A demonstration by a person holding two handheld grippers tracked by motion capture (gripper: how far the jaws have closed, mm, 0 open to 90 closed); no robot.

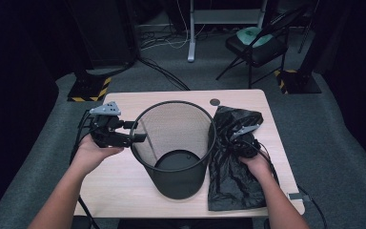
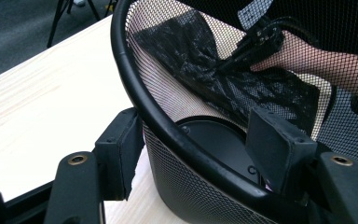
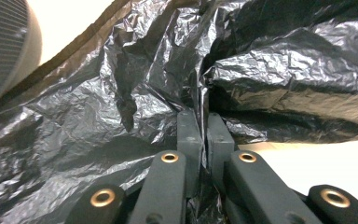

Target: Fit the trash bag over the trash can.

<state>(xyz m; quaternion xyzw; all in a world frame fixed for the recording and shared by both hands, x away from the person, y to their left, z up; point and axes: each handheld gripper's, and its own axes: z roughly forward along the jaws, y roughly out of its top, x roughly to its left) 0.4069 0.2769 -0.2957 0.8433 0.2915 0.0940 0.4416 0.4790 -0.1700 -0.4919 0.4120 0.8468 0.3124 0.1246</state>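
A black mesh waste bin (image 1: 176,148) is seen standing upright near the middle of a light wooden table (image 1: 124,181). Its rim is straddled on the person's left side by the left gripper (image 1: 136,136), one jaw outside the mesh wall and one inside, as is shown in the left gripper view (image 2: 205,158). The inner pad (image 2: 275,149) is seen close against the rim; whether the rim is actually pinched by both pads cannot be told, since a small gap appears beside the outer jaw.

Just to the right of the bin, touching its side, a crumpled black plastic bag (image 1: 233,162) is laid flat on the table, reaching from near the far edge to the near edge. The bag is gripped by the right gripper (image 1: 240,138) around its middle. In the right gripper view the jaws are seen clenched together (image 3: 204,135), with a fold of the glossy bag (image 3: 284,74) pinched between the pads.

Through the mesh in the left gripper view, the bag (image 2: 191,51) and the right hand (image 2: 303,51) are made out on the bin's far side.

Beyond the table, a folding chair (image 1: 257,45) is seen on grey carpet (image 1: 324,124).
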